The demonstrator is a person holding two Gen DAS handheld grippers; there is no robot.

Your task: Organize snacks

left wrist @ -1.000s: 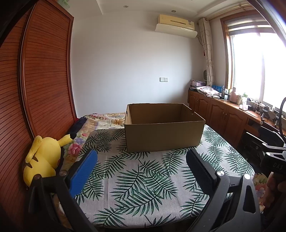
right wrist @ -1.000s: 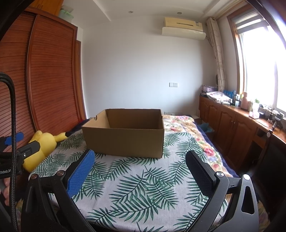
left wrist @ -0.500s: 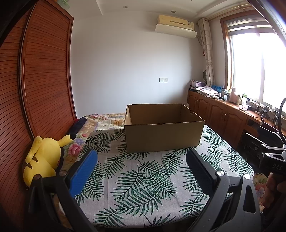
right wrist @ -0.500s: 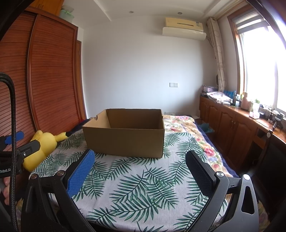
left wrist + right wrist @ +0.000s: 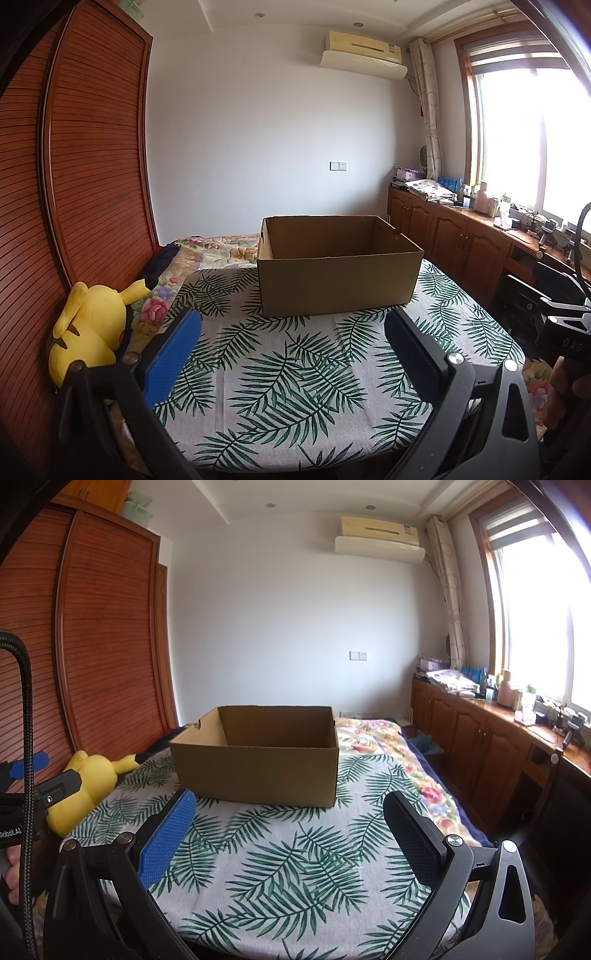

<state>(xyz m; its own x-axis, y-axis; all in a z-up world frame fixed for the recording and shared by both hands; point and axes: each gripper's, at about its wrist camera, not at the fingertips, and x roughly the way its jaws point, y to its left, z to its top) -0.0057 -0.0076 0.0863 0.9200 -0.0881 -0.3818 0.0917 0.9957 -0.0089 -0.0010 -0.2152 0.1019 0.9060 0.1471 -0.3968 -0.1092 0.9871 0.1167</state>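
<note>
Palm-leaf cloth covers the tabletop [image 5: 295,387], on which an open cardboard box [image 5: 336,284] is set at the far side; no snacks can be seen, and the box floor is hidden. Both the left claw [image 5: 291,350] and the right claw [image 5: 290,830] are held spread and empty. Which stage this is cannot be judged. A yellow plush toy [image 5: 88,332] lies left.
</note>
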